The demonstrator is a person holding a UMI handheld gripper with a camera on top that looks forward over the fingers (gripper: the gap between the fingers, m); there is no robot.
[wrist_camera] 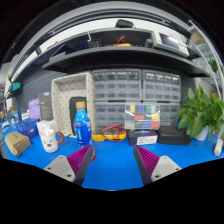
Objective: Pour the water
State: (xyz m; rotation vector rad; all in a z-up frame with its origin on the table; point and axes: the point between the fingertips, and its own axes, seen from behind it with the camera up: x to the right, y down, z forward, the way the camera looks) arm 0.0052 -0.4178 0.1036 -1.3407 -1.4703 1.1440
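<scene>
A blue bottle (83,128) with a label stands upright on the blue table (112,160), beyond my left finger. To its left stands a white cup-like vessel (49,138), and further left a dark blue rounded vessel (28,128). My gripper (112,163) is open, its purple pads (79,159) spread wide apart over bare blue tabletop. Nothing is between the fingers. The bottle is well ahead of the left fingertip, not touching it.
A brown block (17,144) lies at the far left. A beige pegboard panel (71,101) and grey drawer cabinets (135,92) stand at the back, with red-yellow cables (113,131), a dark box (146,138) and a green plant (203,110) to the right. Shelves (120,52) run overhead.
</scene>
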